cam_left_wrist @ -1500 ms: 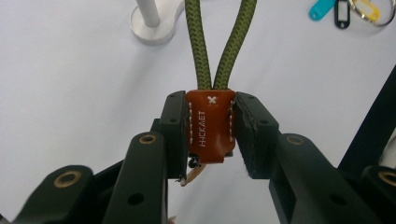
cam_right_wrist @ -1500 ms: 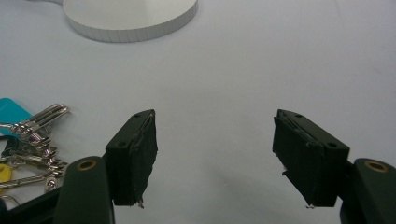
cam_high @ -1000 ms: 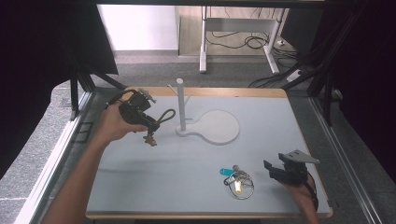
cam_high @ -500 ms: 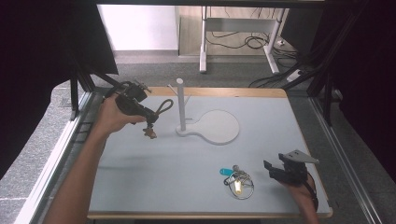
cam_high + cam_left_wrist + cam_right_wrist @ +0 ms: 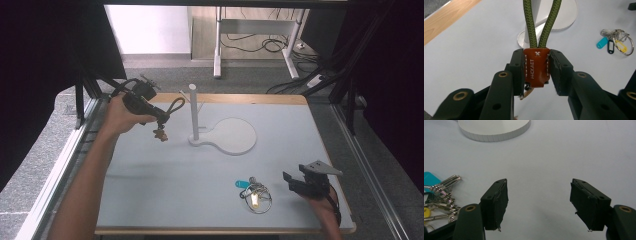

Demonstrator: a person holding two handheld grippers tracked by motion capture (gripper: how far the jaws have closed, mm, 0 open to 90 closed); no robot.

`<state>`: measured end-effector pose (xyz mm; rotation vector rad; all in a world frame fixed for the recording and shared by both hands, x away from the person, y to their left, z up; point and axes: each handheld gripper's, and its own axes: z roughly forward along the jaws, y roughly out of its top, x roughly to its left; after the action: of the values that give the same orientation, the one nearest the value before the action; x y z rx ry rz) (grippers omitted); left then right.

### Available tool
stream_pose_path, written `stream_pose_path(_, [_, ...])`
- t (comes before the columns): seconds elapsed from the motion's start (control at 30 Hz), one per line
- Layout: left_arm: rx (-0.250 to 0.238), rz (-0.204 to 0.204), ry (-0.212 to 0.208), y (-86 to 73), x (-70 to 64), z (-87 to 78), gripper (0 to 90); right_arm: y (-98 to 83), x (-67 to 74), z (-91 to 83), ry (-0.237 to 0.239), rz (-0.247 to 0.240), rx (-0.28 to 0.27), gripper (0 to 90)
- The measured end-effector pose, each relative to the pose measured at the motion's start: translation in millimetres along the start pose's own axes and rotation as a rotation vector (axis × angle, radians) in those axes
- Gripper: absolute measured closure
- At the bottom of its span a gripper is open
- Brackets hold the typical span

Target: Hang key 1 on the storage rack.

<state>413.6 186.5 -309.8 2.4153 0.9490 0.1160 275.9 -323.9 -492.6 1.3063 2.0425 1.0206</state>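
The left gripper [image 5: 537,72] is pinching the brown leather tab [image 5: 536,68] of the green cord loop [image 5: 170,107], held in the air near the table's [image 5: 150,165] far-left corner, just beside the white post [image 5: 192,112] of the stand [image 5: 235,136]. To hang it well, the loop probably needs to go above the post's top and stay open, then drop straight down. The right gripper [image 5: 541,205] sits spread and empty near the right end of the table's near edge, next to the key bunch [image 5: 254,191].

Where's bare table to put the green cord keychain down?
Bare table stretches from the left gripper and its green cord keychain to the near edge, left of the key bunch. Crowded: around the white peg stand, and between keys and right gripper.
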Motion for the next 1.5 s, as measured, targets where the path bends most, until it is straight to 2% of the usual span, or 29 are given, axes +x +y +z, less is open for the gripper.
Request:
stream_pose_path(0.53, [-0.004,-0.03,-0.013,12.6,18.6,7.8,66.4,2.0,7.2,1.4,0.007,-0.025,0.002,31.1])
stream_pose_path(0.63, [-0.027,-0.03,-0.016,15.3,26.3,6.1,66.4,2.4,8.3,2.5,0.017,-0.028,0.002,31.0])
stream_pose_path(0.77, [-0.03,-0.037,-0.015,16.5,31.0,5.5,66.4,2.3,8.3,2.7,0.017,-0.029,0.004,31.0])
stream_pose_path(1.3, [-0.026,-0.029,-0.038,26.8,38.1,13.2,66.4,-0.8,6.2,-0.4,0.004,-0.018,0.01,31.0])
stream_pose_path(1.5, [-0.027,-0.041,-0.047,27.4,42.3,16.0,66.4,-1.8,7.3,-0.1,0.003,-0.023,0.012,30.9])
